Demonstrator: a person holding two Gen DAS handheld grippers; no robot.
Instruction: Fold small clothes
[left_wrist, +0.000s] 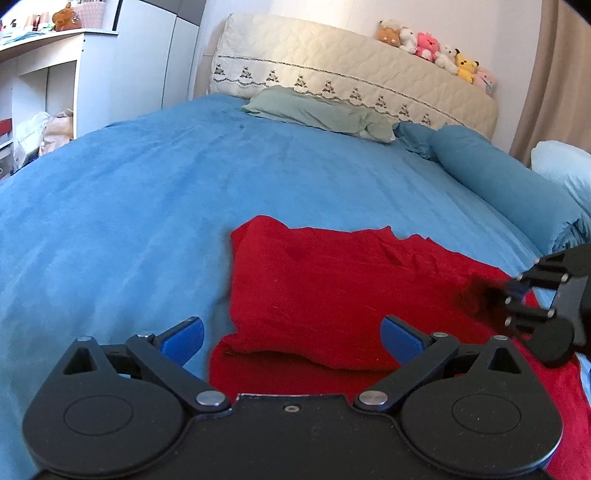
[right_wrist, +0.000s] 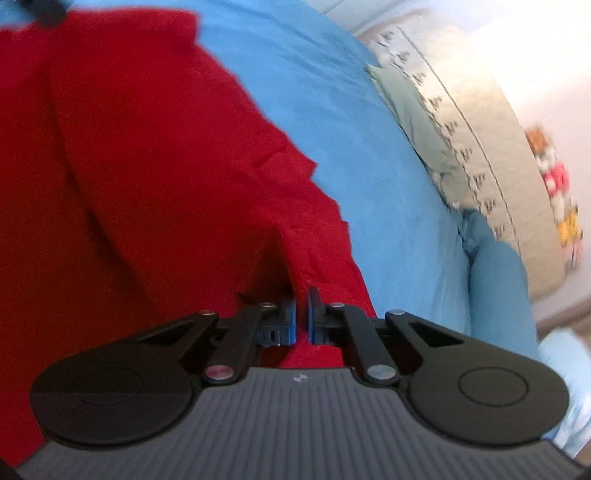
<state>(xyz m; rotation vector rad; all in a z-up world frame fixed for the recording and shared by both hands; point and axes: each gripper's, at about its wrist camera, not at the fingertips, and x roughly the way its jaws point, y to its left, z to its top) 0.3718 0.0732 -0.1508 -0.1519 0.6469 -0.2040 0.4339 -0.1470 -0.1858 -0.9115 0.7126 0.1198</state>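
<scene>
Left gripper (left_wrist: 291, 341), jaws apart, above red garment (left_wrist: 332, 295) on blue bedspread (left_wrist: 147, 203).

Pretty clearly someone's bedroom at home: a big bed with a blue bedspread (left_wrist: 147, 192), a quilted cream headboard (left_wrist: 351, 70) with a row of plush toys (left_wrist: 432, 48) sitting on top, a green pillow (left_wrist: 314, 110), and a white shelf unit (left_wrist: 48, 66) off to the side.
</scene>
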